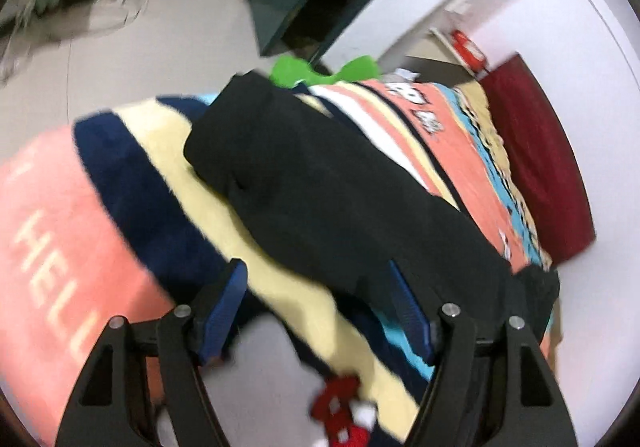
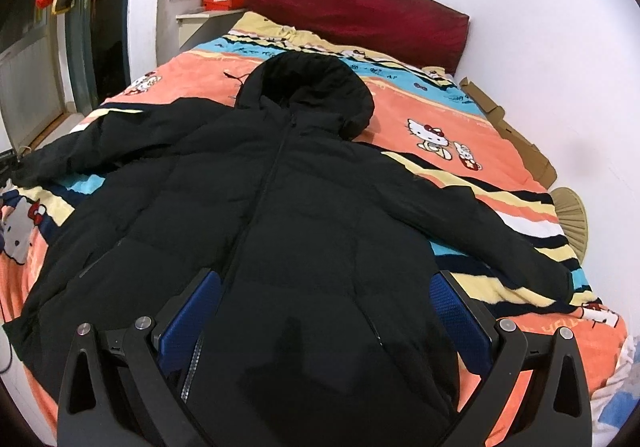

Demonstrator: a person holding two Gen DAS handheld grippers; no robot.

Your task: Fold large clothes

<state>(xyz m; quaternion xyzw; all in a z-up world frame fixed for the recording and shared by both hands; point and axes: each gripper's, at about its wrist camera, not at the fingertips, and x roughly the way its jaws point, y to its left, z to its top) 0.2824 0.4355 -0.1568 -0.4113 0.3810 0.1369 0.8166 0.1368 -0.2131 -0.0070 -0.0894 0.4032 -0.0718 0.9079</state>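
While the black jacket (image 2: 280, 207) lies spread flat on the bed (image 2: 460, 115), sleeves out, no fold shows; left gripper (image 1: 320, 311) and right gripper (image 2: 326, 315) both spread, empty.

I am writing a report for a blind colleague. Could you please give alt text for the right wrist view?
A black hooded jacket lies spread flat, zipped, sleeves out, on a striped cartoon-cat blanket covering a bed. The open right tongs hover over its lower hem. A dark red headboard cushion leans on the white wall behind.
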